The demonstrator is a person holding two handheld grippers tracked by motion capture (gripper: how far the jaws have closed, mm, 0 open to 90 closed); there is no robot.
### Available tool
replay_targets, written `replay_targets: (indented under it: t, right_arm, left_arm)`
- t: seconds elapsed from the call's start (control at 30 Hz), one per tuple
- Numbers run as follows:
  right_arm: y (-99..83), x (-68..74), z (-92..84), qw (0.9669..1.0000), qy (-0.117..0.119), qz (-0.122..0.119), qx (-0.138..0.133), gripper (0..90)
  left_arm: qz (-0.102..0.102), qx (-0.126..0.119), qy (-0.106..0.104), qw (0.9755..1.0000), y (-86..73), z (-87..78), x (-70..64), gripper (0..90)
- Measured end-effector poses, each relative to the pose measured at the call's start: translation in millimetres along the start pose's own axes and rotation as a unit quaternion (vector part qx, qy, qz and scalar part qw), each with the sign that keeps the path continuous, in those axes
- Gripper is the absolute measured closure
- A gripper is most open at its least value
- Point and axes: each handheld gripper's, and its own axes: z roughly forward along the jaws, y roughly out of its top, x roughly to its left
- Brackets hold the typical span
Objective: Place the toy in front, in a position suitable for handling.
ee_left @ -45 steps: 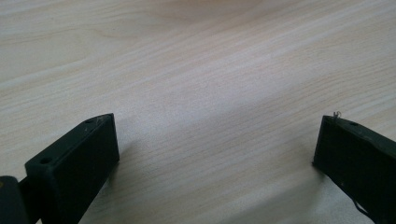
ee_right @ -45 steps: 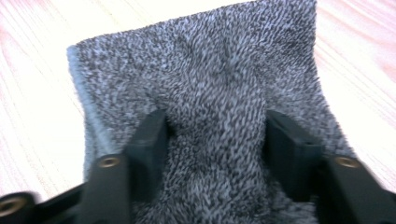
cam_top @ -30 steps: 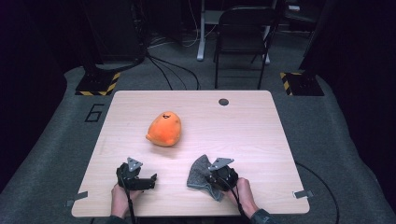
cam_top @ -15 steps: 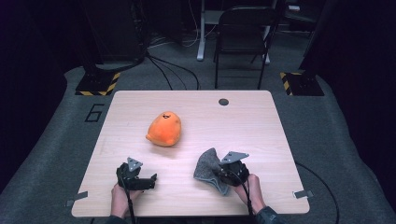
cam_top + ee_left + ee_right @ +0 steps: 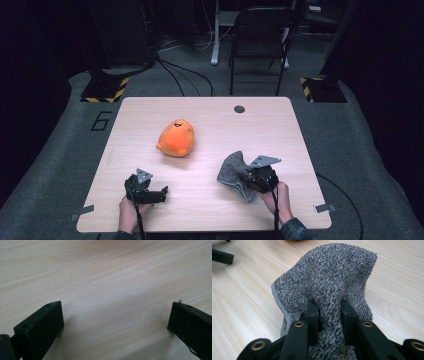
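The right gripper (image 5: 248,178), clenched on a fold of the grey cloth (image 5: 231,170), has lifted and carried it slightly rightward since a second ago; the cloth now stands bunched off the table (image 5: 210,130), so a move seems underway. The left gripper (image 5: 159,193) rests released, holding nothing; the orange plush (image 5: 176,138) sits untouched.

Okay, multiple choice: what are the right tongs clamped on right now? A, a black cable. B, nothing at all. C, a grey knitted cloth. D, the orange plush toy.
C: in the right gripper view the right tongs pinch a fold of the grey knitted cloth.
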Motion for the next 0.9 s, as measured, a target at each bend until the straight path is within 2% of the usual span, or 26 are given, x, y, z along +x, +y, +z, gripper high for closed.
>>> replay_targets:
  t: [0.23,0.37,0.4,0.53,0.9]
  right_arm:
    - [-1.6,-24.3,-10.9,0.999,-0.024,0.036,-0.013,72.0]
    - [-2.5,-33.8,-14.0,0.9982,-0.034,0.047,-0.015,72.0]
    - [-3.1,-39.7,-15.7,0.9974,-0.042,0.057,-0.017,72.0]
    - [-3.8,-49.0,-16.7,0.9963,-0.051,0.067,-0.016,71.9]
    - [-8.9,-86.5,-20.9,0.9885,-0.091,0.119,-0.021,71.8]
  left_arm:
    - [0.0,0.0,0.0,1.0,0.0,0.0,0.0,0.0]
    - [0.0,0.0,0.0,1.0,0.0,0.0,0.0,0.0]
    - [0.0,0.0,0.0,1.0,0.0,0.0,0.0,0.0]
    - [0.0,0.0,0.0,1.0,0.0,0.0,0.0,0.0]
    - [0.0,0.0,0.0,1.0,0.0,0.0,0.0,0.0]
